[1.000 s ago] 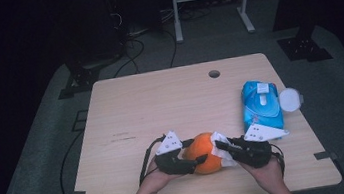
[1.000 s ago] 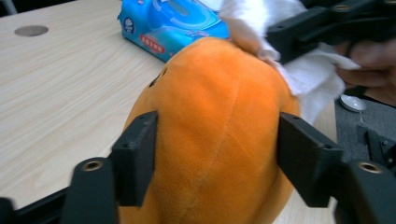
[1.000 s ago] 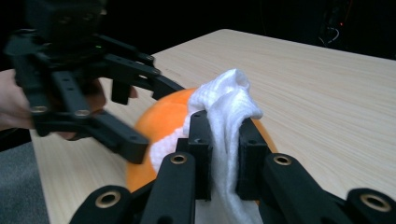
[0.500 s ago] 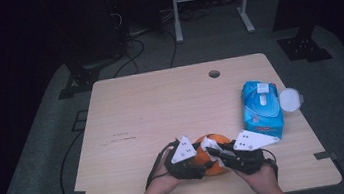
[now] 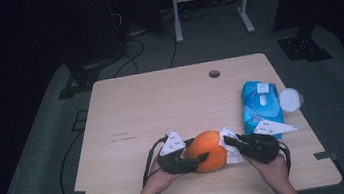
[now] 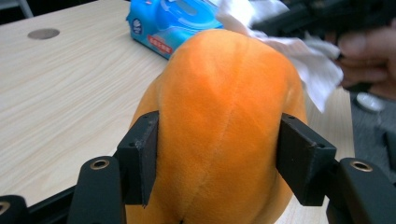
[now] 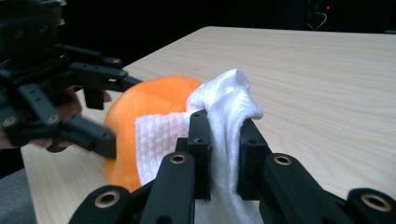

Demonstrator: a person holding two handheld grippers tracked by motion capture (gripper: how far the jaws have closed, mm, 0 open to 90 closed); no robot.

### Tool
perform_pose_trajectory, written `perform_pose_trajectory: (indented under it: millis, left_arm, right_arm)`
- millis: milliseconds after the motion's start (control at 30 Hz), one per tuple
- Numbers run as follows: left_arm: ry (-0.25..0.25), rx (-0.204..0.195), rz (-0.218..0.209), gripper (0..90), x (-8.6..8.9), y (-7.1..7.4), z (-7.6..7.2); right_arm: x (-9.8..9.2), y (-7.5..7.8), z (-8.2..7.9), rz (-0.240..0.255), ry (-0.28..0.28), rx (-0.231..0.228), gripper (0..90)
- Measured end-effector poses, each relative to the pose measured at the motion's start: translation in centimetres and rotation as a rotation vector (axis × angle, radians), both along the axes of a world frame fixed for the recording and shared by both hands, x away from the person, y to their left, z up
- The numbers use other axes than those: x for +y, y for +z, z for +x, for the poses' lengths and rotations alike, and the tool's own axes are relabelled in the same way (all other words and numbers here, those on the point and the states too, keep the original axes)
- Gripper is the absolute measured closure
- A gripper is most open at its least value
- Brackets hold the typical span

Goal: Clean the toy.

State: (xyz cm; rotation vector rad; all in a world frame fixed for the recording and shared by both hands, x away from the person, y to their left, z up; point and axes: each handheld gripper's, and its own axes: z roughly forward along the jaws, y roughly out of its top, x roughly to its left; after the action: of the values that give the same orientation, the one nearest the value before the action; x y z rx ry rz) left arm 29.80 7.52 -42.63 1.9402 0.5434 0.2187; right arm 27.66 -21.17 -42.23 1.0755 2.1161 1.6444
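Two grippers meet at the table's (image 5: 126, 108) six o'clock edge in the high view: the left gripper (image 5: 199, 158) at nine o'clock of an orange plush (image 5: 208, 148), the right gripper (image 5: 227, 142) at three o'clock, a blue pack (image 5: 259, 101) beyond. Left gripper view: jaws, just closing, clamp the plush (image 6: 224, 121). Right gripper view: jaws pinch a white wipe (image 7: 224, 112) draped against the plush (image 7: 154, 100).
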Motion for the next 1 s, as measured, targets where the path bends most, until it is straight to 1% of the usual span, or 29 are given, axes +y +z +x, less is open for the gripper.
perform_pose_trajectory:
  millis: [67,100,133,167,200,233,267,300,367,433,467,533,600,633,700,767,800,833,867,900,933,967,1000]
  left_arm:
    - [0.017,0.012,-0.009,36.4,0.3,0.0,0.1]
    - [0.026,0.016,-0.012,36.1,0.3,-0.1,0.2]
    - [0.029,0.022,-0.016,35.9,0.3,-0.1,0.2]
    - [0.019,0.028,-0.017,35.7,0.3,-0.2,0.3]
    - [0.010,0.029,-0.016,35.7,0.2,-0.3,0.2]
    - [0.005,0.019,-0.009,35.7,0.1,-0.3,0.1]
    - [0.002,0.013,-0.001,35.9,0.1,-0.1,0.0]
    - [-0.003,0.015,-0.001,36.2,0.2,0.1,-0.1]
    - [-0.004,0.009,0.000,36.9,0.2,0.3,-0.2]
    - [-0.009,0.008,-0.003,36.6,0.1,0.5,-0.3]
    - [-0.011,0.008,-0.001,36.6,0.1,0.6,-0.3]
    - [-0.014,0.002,0.011,36.6,0.0,0.7,-0.3]
    - [-0.018,0.007,0.008,36.6,0.2,0.9,-0.3]
    - [-0.017,0.010,0.003,36.5,0.4,1.0,-0.4]
    - [-0.019,0.001,0.003,35.7,0.6,1.1,-0.4]
    - [-0.026,-0.001,-0.011,32.4,0.7,1.1,-0.3]
    - [-0.021,0.001,-0.010,28.9,0.6,1.0,-0.2]
    - [0.002,0.001,0.020,23.4,0.4,0.8,-0.1]
    - [0.011,0.004,0.036,16.8,0.2,0.4,0.0]
    - [0.009,0.011,0.037,14.4,0.0,0.1,0.1]
    - [0.000,0.016,0.047,12.8,-0.1,-0.3,0.1]
    - [-0.007,0.009,0.055,13.1,-0.3,-0.5,0.1]
    - [-0.018,-0.001,0.059,16.1,-0.5,-0.5,-0.1]
  right_arm:
    - [0.3,0.1,-0.2,0.018,0.013,0.001,78.5]
    - [0.6,0.3,-0.4,0.018,0.024,-0.007,78.5]
    - [1.0,0.6,-0.7,0.016,0.039,-0.015,78.4]
    - [1.4,0.8,-1.0,0.019,0.062,-0.025,78.2]
    - [1.9,1.1,-1.2,0.012,0.083,-0.040,78.0]
    - [2.3,1.3,-1.4,-0.012,0.091,-0.058,78.0]
    - [2.6,1.4,-1.5,-0.031,0.093,-0.072,78.0]
    - [2.6,1.4,-1.4,-0.037,0.089,-0.073,78.0]
    - [1.9,0.9,-0.8,-0.016,0.059,-0.054,78.0]
    - [1.1,0.3,-0.3,-0.010,0.022,-0.026,77.9]
    - [1.0,0.3,-0.3,-0.006,0.015,-0.019,78.0]
    - [1.5,0.6,-0.8,-0.027,0.018,-0.042,78.0]
    - [2.2,1.3,-1.3,-0.038,0.047,-0.077,78.0]
    - [2.4,1.4,-1.3,-0.047,0.051,-0.088,78.0]
    - [2.2,1.1,-1.0,-0.041,0.048,-0.073,78.0]
    - [1.4,0.1,-0.3,-0.039,0.015,-0.031,77.8]
    - [1.1,-0.3,-0.1,-0.024,0.000,-0.012,77.9]
    - [0.9,-0.4,0.0,-0.016,-0.009,0.003,77.9]
    - [0.8,-0.5,0.1,-0.013,-0.007,0.003,77.9]
    - [1.0,-0.3,0.0,-0.016,-0.002,-0.004,77.9]
    - [1.2,-0.1,-0.2,-0.015,0.004,-0.007,77.9]
    - [1.6,0.1,-0.4,-0.017,0.019,-0.017,77.9]
    - [2.0,0.4,-0.6,-0.019,0.037,-0.027,77.9]
